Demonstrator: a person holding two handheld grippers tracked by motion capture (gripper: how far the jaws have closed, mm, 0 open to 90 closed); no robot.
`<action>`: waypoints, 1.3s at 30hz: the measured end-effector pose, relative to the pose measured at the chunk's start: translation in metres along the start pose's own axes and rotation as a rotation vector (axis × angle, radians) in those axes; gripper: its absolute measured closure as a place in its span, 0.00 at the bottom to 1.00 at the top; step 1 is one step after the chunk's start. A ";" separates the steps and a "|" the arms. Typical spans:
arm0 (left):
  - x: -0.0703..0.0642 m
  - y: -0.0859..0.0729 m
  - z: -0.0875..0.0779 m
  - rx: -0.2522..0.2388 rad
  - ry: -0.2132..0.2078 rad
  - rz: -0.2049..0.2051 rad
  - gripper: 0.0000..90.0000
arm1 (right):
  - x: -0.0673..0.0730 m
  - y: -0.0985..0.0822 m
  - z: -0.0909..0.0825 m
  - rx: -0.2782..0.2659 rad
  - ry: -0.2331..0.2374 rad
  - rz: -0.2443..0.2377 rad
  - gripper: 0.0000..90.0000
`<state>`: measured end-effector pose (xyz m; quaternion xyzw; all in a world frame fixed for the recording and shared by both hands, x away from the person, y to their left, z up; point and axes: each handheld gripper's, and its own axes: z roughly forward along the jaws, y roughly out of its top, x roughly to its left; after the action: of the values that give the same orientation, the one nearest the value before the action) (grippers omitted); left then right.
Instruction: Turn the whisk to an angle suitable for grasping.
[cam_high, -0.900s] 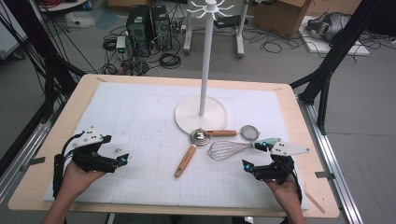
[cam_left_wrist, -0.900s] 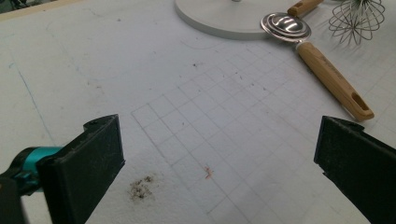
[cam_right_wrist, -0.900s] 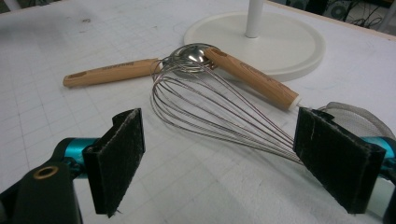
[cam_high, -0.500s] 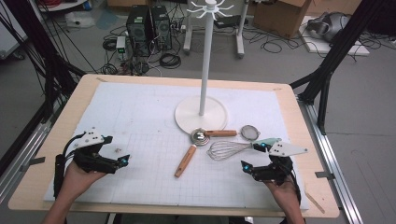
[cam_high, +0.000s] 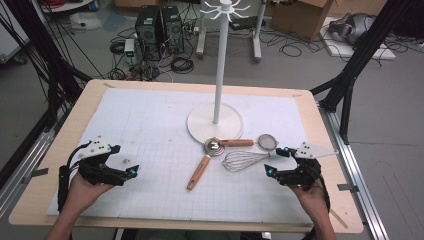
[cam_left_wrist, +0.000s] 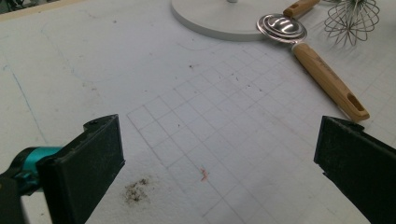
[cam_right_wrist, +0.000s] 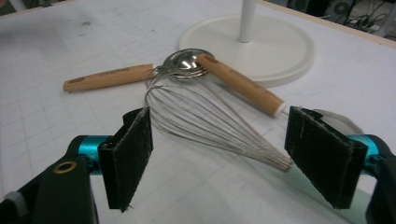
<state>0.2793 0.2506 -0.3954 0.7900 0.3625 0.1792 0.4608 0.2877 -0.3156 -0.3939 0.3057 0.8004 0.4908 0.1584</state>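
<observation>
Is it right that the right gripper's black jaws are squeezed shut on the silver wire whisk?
Not quite. The right gripper has its black jaws wide open; the silver wire whisk lies on the white mat between and beyond them, untouched. The right gripper view shows it.

Beyond my wooden surface (cam_high: 60, 130) I see grey floor (cam_high: 395, 125), tangled black cables (cam_high: 180, 62), two dark computer towers (cam_high: 160, 25), a cardboard box (cam_high: 295, 17) and black frame struts (cam_high: 357, 65).

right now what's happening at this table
A person holds a gripper in each hand over a white mat. The right gripper, jaws open, is lined up on a wire whisk lying flat near two wooden-handled scoops and a white stand. The left gripper hovers open over bare mat. Nothing is held.
</observation>
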 end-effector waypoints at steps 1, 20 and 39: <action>0.000 0.000 0.000 -0.001 0.000 -0.003 0.02 | -0.004 0.003 -0.002 0.004 -0.007 0.001 0.27; 0.004 0.000 -0.002 -0.002 0.013 0.003 0.02 | -0.055 0.017 -0.006 0.142 -0.085 -0.042 0.97; 0.003 0.001 0.002 -0.001 0.011 0.000 0.02 | -0.120 -0.013 -0.004 0.332 -0.261 0.130 0.99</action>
<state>0.2825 0.2516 -0.3957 0.7889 0.3650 0.1836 0.4591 0.3729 -0.4004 -0.4089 0.4395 0.8215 0.3177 0.1763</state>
